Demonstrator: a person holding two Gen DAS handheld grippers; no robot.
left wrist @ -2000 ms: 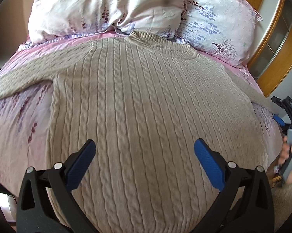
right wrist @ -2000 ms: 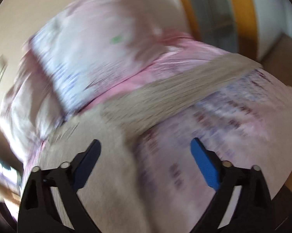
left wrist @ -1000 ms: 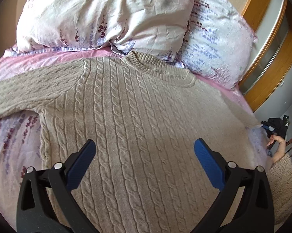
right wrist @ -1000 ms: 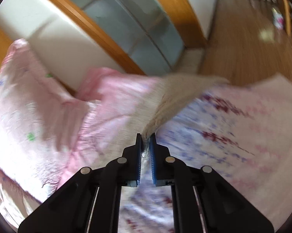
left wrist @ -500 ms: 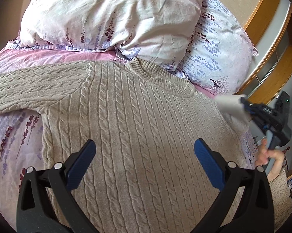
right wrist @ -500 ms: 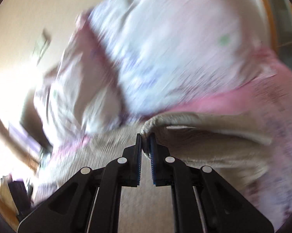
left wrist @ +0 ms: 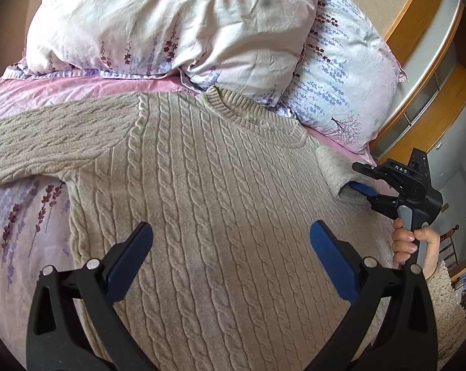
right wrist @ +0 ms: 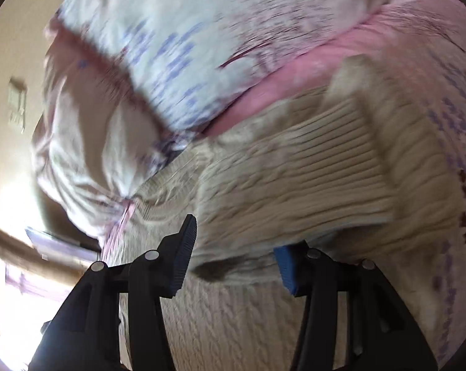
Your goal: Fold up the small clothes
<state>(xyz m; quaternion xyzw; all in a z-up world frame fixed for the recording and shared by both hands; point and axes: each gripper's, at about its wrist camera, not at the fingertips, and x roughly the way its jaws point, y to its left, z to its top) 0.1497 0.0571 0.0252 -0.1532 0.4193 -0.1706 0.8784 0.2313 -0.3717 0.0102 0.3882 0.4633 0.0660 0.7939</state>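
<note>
A beige cable-knit sweater [left wrist: 208,204] lies flat, front up, on the bed, neck toward the pillows. Its left sleeve [left wrist: 47,142] stretches out to the left. Its right sleeve cuff [left wrist: 335,170] is folded in onto the right shoulder; it also shows in the right wrist view [right wrist: 325,160], draped just ahead of the fingers. My left gripper [left wrist: 230,256] is open and empty above the sweater's lower body. My right gripper [right wrist: 236,253] is open, its fingers spread on either side of the released cuff; it appears in the left wrist view [left wrist: 369,182] at the sweater's right edge.
Two floral pillows [left wrist: 177,21] lie at the bed's head. Pink and floral bedding [left wrist: 22,216] surrounds the sweater. A wooden wardrobe with glass panels [left wrist: 431,61] stands to the right. A shaggy rug [left wrist: 449,296] lies beside the bed.
My right gripper shut on the right sleeve cuff, carried it in over the sweater's shoulder, then opened and let it go. My left gripper stayed open above the sweater.
</note>
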